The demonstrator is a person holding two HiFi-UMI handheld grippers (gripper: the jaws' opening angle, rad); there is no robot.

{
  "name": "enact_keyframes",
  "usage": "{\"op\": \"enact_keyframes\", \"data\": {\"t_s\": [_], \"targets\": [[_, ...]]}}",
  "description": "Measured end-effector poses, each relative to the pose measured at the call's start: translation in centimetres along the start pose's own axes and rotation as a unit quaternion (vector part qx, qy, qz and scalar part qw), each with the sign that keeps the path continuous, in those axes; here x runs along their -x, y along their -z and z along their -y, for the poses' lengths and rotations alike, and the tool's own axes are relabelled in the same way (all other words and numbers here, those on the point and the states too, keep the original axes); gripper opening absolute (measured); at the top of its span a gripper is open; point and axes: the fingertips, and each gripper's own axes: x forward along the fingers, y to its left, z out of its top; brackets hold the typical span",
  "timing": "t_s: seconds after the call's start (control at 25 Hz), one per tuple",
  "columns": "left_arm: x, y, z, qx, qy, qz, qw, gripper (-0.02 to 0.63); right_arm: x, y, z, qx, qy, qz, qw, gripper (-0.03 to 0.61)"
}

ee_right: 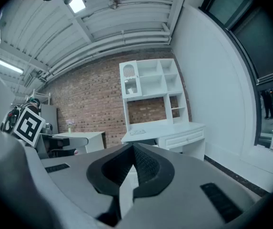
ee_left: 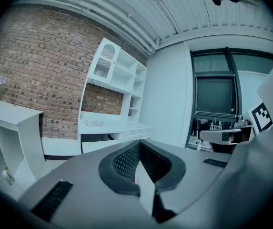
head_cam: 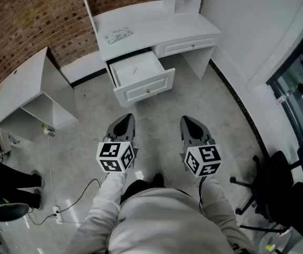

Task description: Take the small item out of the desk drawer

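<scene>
The white desk [head_cam: 156, 23] stands ahead against the brick wall, and its left drawer [head_cam: 140, 77] is pulled out. The drawer's inside looks white, with only a faint mark in it; I cannot make out a small item. A clear packet [head_cam: 118, 35] lies on the desk top. Both grippers hang over the floor, well short of the drawer. My left gripper [head_cam: 124, 121] is shut with nothing in it, and so is my right gripper [head_cam: 192, 125]. In the left gripper view the left gripper [ee_left: 138, 143] points at the desk [ee_left: 112, 126]. The right gripper [ee_right: 132, 148] points at the desk [ee_right: 167, 129] too.
A second white table [head_cam: 19, 83] stands at the left. A dark office chair [head_cam: 278, 189] is at the right by the window wall. A cable and power strip [head_cam: 56, 213] lie on the floor at the left, near another person's shoes [head_cam: 14, 181].
</scene>
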Motion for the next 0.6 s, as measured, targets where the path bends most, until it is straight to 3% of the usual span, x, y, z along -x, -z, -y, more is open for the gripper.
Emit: {"op": "enact_keyframes", "data": {"t_s": [0.6], "targets": [[0.2, -0.3, -0.9, 0.006, -0.010, -0.001, 0.9999, 0.017, -0.1, 0.0, 0.2, -0.039, 0.000, 0.006, 0.999, 0.026]]}}
